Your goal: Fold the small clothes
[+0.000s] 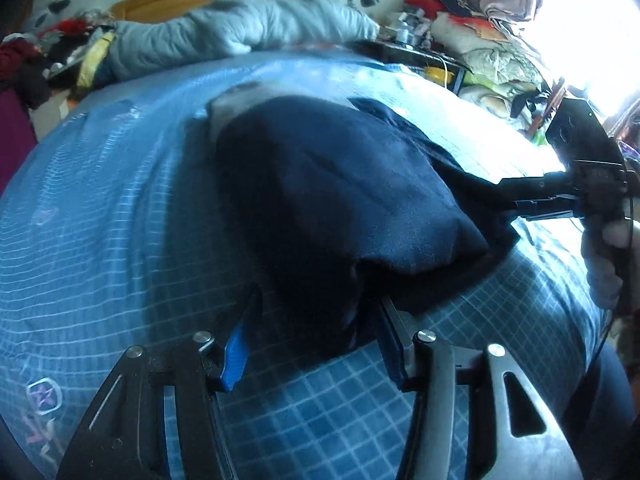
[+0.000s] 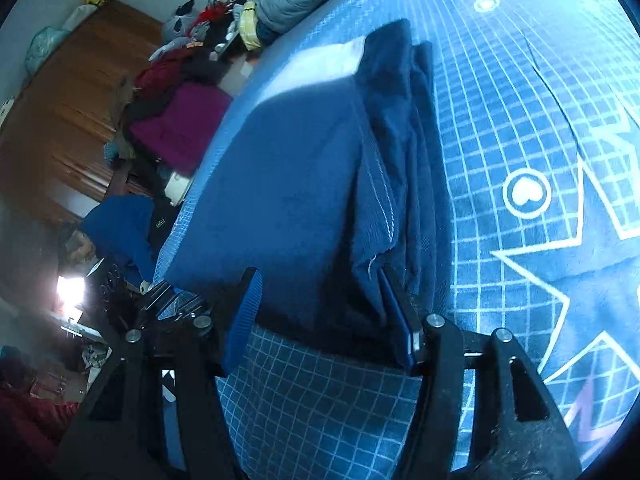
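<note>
Inspection at the bed (image 1: pixel 100 208), covered with a blue grid-print bedspread. A dark navy garment (image 1: pixel 344 200), apparently already folded into several layers, sits on the middle of the bedspread with a pale grey piece (image 1: pixel 236 100) showing beyond its far end.

Left tool (image 1: pixel 308 336): jaws stand wide, the garment's near corner bulging between the blue pads (image 1: pixel 236 356); no firm clamp is evident.

Right tool (image 2: pixel 324 320): jaws also wide, straddling the near edge of the layered stack, the right-hand pad touching the stitched edge.

Judged step: gripping or squaring the near edge for a further fold.

Risks, as judgement:
- Closing on the upper layers only would peel them off and undo the stack.
- Pads may pinch the bedspread beneath, dragging it up with the cloth.
- Uneven lifting between the two tools would skew the fold.
</note>
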Available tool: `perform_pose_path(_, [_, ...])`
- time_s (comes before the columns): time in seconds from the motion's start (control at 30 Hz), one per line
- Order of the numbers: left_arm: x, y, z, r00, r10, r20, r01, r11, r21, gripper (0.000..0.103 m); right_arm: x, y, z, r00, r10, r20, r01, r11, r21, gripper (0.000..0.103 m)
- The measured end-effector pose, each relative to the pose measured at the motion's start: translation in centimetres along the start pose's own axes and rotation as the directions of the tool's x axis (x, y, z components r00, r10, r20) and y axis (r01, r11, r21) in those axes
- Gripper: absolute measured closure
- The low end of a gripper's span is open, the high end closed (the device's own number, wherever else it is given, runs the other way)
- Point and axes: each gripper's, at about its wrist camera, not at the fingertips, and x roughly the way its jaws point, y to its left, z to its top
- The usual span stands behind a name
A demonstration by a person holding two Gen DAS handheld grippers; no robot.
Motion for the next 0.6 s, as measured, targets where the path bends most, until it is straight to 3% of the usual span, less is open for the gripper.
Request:
perform_pose_path(0.03, [0.8,0.1,0.1,1.0,0.013,-0.015,-0.013,1.0,0.009,0.047,0.3,-0.3,-0.2,1.0,0.004,-0.004,-0.004,1.0,0.012,0.069])
perform_pose_path(0.07, [1.7,-0.2,0.6,0.999,0.023,-0.037,-0.023,1.0,0.014,0.047,0.4,-0.5,-0.4,1.0,-0.003,-0.003,0.003,1.0,0.022,0.1])
perform_pose_path(0.13, [2.6,0.2,1.2,0.998,0.04,-0.048,-0.04,0.999,0.006,0.051,-0.7,-0.8,-0.5,0.999,0.008,0.043,-0.01,0.999,0.041,0.1])
perform_pose_path(0.23, [0.0,-0.4,1.9,0.994,0.102,0.031,-0.104,0.99,0.096,0.052,-4.3,-1.4,-0.8,0.989,0.015,0.145,-0.024,0.998,0.056,0.101])
perform_pose_path(0.3, [-1.1,-0.8,1.7,0.991,0.121,0.06,-0.129,0.98,0.154,0.051,-4.7,-2.2,-0.9,0.991,0.016,0.135,-0.025,0.997,0.067,0.101])
perform_pose_path(0.33, [-0.5,-0.6,1.4,0.993,0.117,0.032,-0.12,0.978,0.172,0.049,-4.1,-2.8,-1.1,0.994,0.002,0.111,-0.01,0.997,0.077,0.101])
perform_pose_path(0.4, [3.1,-0.3,-0.4,0.983,0.123,-0.134,-0.092,0.973,0.213,0.048,-2.0,-4.2,-1.4,0.998,-0.033,0.044,0.029,0.995,0.096,0.102])
perform_pose_path(0.43, [2.9,0.0,-0.7,0.99,0.096,-0.099,-0.074,0.976,0.206,0.048,-1.2,-4.8,-1.6,0.999,-0.031,0.031,0.027,0.993,0.113,0.102])
perform_pose_path(0.47, [2.7,0.1,-0.4,0.988,0.096,-0.12,-0.069,0.976,0.205,0.048,-1.1,-5.2,-1.7,0.999,-0.012,0.038,0.007,0.991,0.132,0.102])
perform_pose_path(0.53, [1.0,-0.8,-0.3,0.987,0.096,-0.129,-0.063,0.968,0.244,0.062,-1.5,-5.3,-1.8,0.998,0.001,0.058,-0.008,0.991,0.134,0.102])
perform_pose_path(0.6, [-1.9,-1.3,-0.7,0.993,-0.014,-0.119,0.038,0.979,0.202,0.067,-1.6,-5.8,-2.0,0.998,0.016,0.067,-0.025,0.99,0.139,0.103])
